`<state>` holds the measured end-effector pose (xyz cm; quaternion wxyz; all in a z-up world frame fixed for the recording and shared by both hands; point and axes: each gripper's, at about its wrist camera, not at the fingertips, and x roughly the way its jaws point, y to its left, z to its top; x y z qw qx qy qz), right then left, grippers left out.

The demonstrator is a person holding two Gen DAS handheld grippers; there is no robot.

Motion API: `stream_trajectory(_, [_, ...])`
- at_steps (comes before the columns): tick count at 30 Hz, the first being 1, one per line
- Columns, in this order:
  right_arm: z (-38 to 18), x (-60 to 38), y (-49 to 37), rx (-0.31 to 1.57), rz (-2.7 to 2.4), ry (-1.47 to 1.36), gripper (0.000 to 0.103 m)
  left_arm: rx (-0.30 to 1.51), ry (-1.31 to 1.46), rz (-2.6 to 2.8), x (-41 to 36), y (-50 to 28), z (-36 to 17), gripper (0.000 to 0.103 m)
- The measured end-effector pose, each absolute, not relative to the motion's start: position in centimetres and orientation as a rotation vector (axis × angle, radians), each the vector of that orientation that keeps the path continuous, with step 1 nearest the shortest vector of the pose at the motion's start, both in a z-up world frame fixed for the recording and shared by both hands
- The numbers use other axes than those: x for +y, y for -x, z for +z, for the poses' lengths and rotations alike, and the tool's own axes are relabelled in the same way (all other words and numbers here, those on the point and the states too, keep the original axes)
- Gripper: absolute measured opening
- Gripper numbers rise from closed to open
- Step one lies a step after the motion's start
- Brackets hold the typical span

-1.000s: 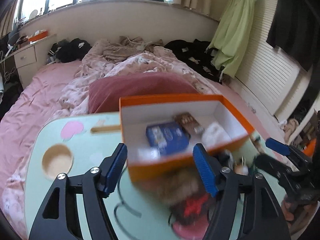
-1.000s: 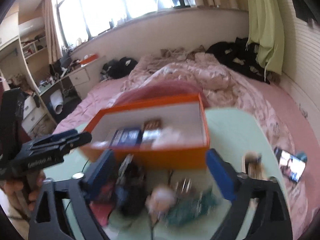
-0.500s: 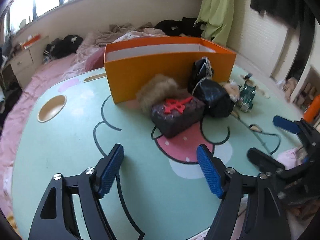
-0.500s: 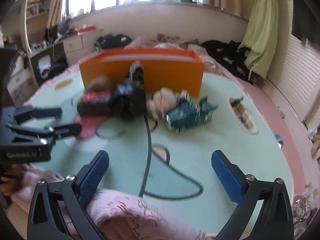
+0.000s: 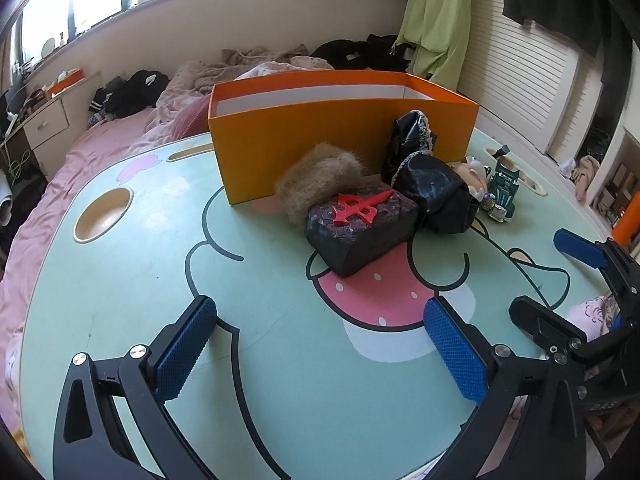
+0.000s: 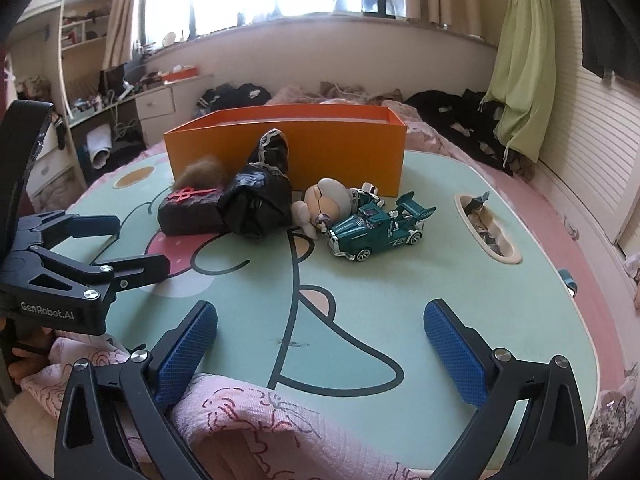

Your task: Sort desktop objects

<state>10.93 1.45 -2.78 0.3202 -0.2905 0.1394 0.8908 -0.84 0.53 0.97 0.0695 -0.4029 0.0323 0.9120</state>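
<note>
Surface: mint cartoon-print table [image 5: 120, 300], centre frame.
Box: orange box [image 5: 344, 136], upper centre, upright on table.
Objects: dark block [image 5: 360, 232], black bag [image 6: 256, 204], toy car [image 6: 376, 228] clustered before the box.
Room: pink bed [image 5: 80, 168] left; green curtain [image 6: 524, 64] upper right.
Left gripper [image 5: 320, 348]: jaws opening, nothing between.
Right gripper [image 6: 320, 348]: spread wide, empty.

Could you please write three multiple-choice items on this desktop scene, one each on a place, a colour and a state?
1. Where is the toy car?
A. inside the orange box
B. on the table in front of the orange box
C. in the right gripper

2. What colour is the symbol on the dark block?
A. red
B. yellow
C. white

3. How is the right gripper?
A. shut on the doll
B. shut on nothing
C. open with nothing between its pads

Answers: 1 B, the car's wheels rest on the tabletop. 2 A, a red raised sign sits on top. 3 C, only bare table shows between the pads.
</note>
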Motion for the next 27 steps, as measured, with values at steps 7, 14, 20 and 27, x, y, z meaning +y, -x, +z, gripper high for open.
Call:
stream_trajectory(7, [-2.78,1.41,-10.92,0.367,2.338,0.763,0.103,0.097,1.212,2.745,0.55,0.84,0.98,0.103])
stream_trajectory(14, [-2.74,1.39,-10.88,0.368,2.335,0.762,0.103,0.098,1.212,2.745,0.58,0.83,0.98,0.103])
stream_trajectory(20, [-2.8,1.35,-10.92,0.368,2.333,0.761,0.103,0.098,1.212,2.745,0.59,0.82,0.98,0.103])
stream_trajectory(27, [-2.76,1.31,-10.86,0.368,2.33,0.76,0.103,0.098,1.211,2.745,0.61,0.8,0.97,0.103])
